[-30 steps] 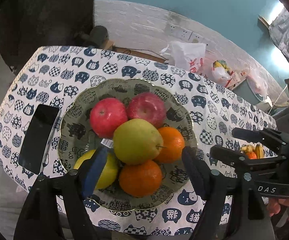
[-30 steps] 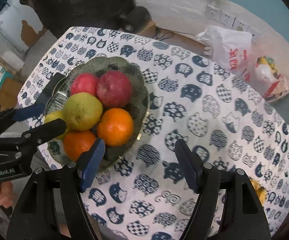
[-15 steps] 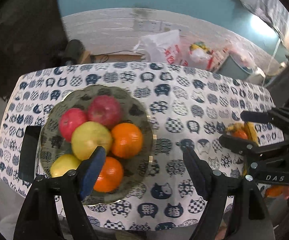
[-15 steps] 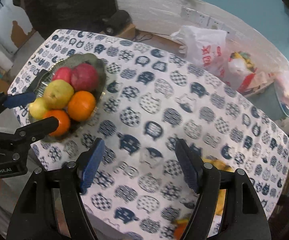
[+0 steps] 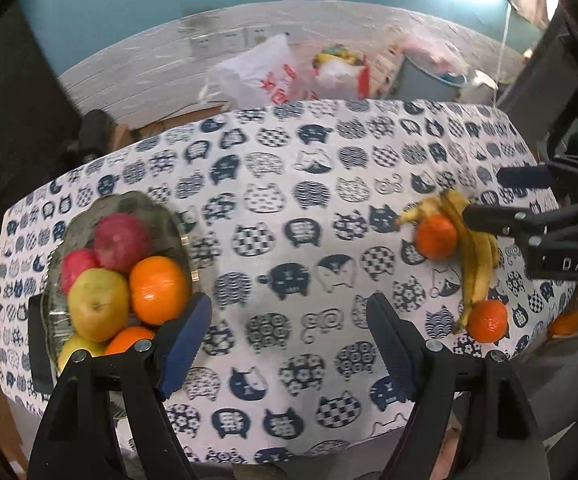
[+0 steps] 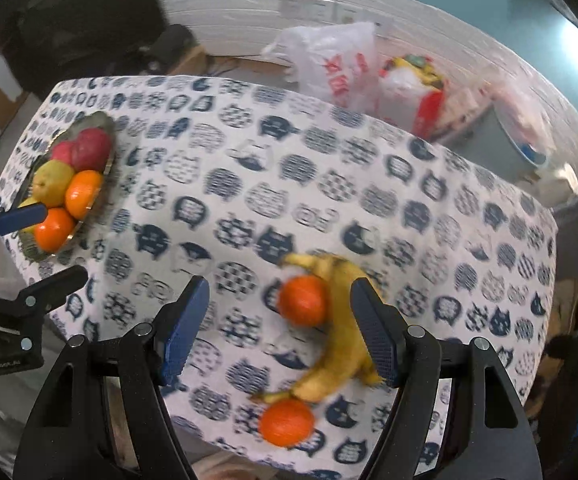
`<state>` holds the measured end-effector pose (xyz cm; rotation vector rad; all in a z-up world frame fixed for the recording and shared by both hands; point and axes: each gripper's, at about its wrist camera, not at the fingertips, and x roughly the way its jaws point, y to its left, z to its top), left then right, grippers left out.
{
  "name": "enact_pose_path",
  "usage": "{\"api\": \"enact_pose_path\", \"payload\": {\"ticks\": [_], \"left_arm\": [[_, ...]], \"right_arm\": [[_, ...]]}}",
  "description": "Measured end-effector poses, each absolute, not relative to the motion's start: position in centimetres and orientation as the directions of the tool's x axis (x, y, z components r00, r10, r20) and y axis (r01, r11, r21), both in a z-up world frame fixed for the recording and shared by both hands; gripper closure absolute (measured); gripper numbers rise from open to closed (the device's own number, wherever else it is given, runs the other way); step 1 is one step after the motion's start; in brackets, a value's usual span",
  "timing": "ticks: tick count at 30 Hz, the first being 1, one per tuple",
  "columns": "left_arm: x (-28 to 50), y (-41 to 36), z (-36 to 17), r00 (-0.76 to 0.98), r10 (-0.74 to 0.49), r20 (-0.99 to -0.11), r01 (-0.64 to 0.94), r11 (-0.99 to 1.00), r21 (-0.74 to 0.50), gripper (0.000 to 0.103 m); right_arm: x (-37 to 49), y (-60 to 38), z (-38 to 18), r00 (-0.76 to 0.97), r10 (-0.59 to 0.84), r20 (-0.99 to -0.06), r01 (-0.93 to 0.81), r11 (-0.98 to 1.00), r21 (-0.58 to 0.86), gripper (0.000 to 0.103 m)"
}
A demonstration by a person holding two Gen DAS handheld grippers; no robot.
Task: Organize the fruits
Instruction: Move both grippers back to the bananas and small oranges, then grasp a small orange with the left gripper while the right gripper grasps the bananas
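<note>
A patterned glass bowl [image 5: 157, 212] at the table's left holds red apples [image 5: 120, 236], a green apple [image 5: 98, 304], oranges [image 5: 160, 289] and a yellow fruit. It also shows in the right wrist view [image 6: 107, 160]. At the right lie a banana bunch [image 6: 339, 328] and two loose oranges [image 6: 303, 300] [image 6: 287, 422], also in the left wrist view [image 5: 475, 264] [image 5: 436, 236] [image 5: 487, 320]. My left gripper [image 5: 289, 340] is open and empty above the table's middle. My right gripper [image 6: 279, 336] is open and empty above the banana and upper orange.
A cat-print cloth [image 5: 289, 208] covers the table. A dark phone [image 5: 35, 344] lies left of the bowl. Plastic bags [image 6: 333, 64] and a bin [image 5: 429, 80] stand behind the table's far edge by the wall.
Both grippers have swung right, away from the bowl. The banana and loose oranges have come into view under the right gripper. Both stay open.
</note>
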<state>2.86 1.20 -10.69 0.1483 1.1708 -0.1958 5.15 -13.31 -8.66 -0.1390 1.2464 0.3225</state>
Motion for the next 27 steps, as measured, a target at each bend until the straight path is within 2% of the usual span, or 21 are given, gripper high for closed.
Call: {"api": "enact_pose_path", "payload": {"ticks": [13,27], "left_arm": [[4.6,-4.5,-13.2,0.309,-0.079,-0.948,0.301,0.953,0.019,0.022],[6.5,-10.3,-16.4,0.266,-0.121,-0.956,0.402,0.915,-0.005,0.022]], "right_arm": [[4.7,-21.2,-11.9,0.233,0.089,-0.968,-0.175,0.983,0.049,0.029],[4.7,-24.3,-13.4,0.211,0.103,-0.972,-0.113,0.990,0.080,0.029]]}}
